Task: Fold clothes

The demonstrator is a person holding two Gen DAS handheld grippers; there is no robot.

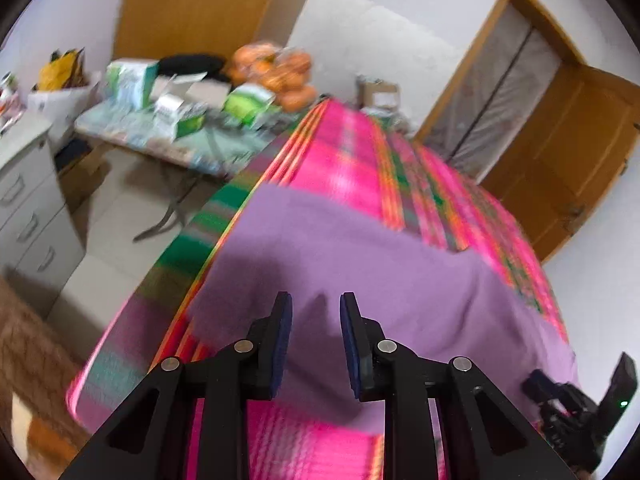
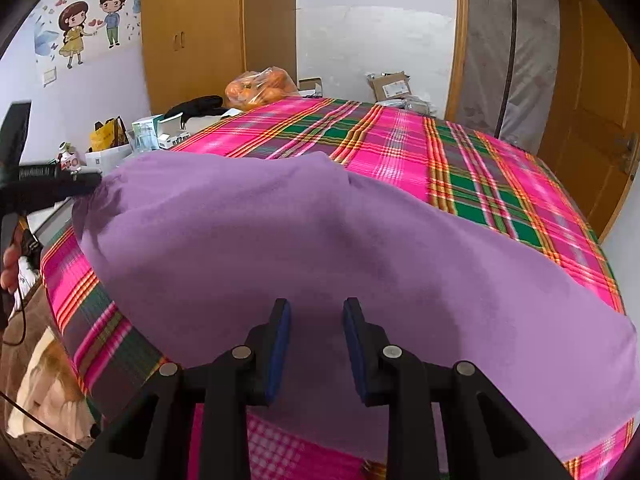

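On the bed's (image 2: pixel 500 168) near edge, the purple garment (image 2: pixel 320 248) lies spread; both claws, left (image 1: pixel 316 344) and right (image 2: pixel 317 348), hover wide, empty. Pinch corners squarely, lift evenly.

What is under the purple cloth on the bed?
The purple cloth lies spread on a pink and green plaid bedsheet, which shows all around it. Whatever lies beneath its middle is covered and cannot be seen.

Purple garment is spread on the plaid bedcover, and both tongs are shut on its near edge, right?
Not quite. The purple garment does lie on the plaid bedcover, but both tongs are open: the left tongs in the left wrist view and the right tongs in the right wrist view show empty gaps.
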